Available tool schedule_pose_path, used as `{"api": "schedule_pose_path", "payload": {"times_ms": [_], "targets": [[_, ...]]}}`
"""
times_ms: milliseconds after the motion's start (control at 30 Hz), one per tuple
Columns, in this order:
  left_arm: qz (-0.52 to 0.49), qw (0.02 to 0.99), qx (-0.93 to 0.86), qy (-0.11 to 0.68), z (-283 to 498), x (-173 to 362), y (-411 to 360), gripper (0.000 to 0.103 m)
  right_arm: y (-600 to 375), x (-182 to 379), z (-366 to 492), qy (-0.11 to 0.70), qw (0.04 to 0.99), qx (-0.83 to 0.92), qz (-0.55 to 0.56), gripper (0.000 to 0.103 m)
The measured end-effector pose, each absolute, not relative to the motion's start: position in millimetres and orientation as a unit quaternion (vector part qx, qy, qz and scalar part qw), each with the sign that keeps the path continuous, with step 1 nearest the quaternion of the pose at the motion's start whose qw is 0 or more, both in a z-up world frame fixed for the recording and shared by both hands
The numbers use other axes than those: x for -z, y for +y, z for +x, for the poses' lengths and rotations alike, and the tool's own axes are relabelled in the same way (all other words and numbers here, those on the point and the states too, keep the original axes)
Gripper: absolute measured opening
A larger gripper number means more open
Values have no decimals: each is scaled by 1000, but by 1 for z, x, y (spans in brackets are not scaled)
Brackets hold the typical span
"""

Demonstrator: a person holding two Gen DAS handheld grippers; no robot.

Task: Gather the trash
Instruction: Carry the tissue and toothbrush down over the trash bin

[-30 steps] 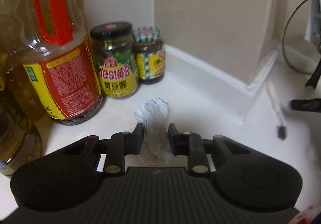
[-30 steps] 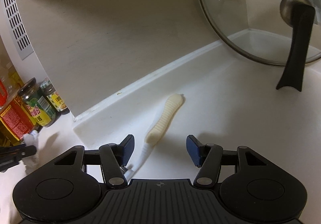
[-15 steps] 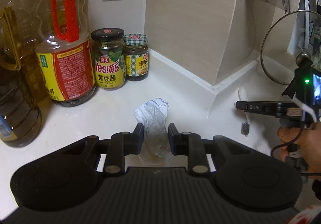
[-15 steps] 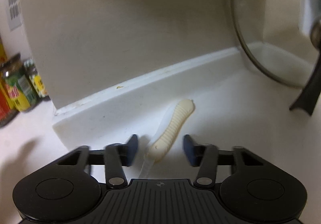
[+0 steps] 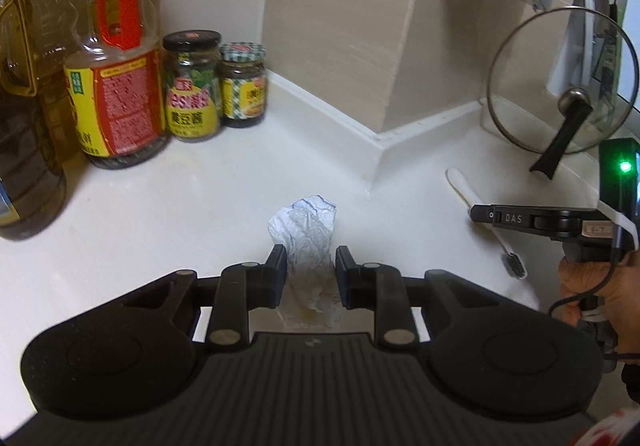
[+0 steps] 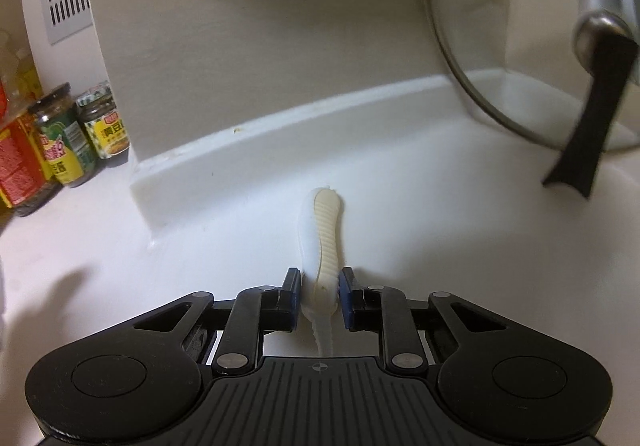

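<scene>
You see a glass pot lid with a black handle (image 5: pixel 560 86) leaning at the wall, and two dark label-wrapped sauce jars (image 5: pixel 192 86) beside tall plastic oil bottles (image 5: pixel 116 58) on the white counter (image 5: pixel 160 206).

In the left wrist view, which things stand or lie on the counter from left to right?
Big oil bottle → red-label bottle → black-lid jar → checked-lid jar → crumpled wrapper → toothbrush → glass lid.
</scene>
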State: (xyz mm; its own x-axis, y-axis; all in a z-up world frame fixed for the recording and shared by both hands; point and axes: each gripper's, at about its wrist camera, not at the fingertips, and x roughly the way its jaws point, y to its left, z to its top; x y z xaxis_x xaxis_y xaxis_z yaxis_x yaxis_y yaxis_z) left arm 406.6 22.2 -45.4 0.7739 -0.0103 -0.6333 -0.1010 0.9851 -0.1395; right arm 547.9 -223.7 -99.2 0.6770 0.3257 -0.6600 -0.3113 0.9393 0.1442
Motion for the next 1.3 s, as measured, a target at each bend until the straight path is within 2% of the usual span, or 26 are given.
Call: {"api": "schedule_pose_path", "payload": {"times_ms": [667, 1300], "targets": [[-113, 933, -41, 340, 343, 40, -28, 23, -270, 54, 441, 370, 890, -259, 69, 21], [-102, 936, 13, 337, 199, 34, -19, 23, -238, 27, 256, 365, 889, -266, 80, 21]]}}
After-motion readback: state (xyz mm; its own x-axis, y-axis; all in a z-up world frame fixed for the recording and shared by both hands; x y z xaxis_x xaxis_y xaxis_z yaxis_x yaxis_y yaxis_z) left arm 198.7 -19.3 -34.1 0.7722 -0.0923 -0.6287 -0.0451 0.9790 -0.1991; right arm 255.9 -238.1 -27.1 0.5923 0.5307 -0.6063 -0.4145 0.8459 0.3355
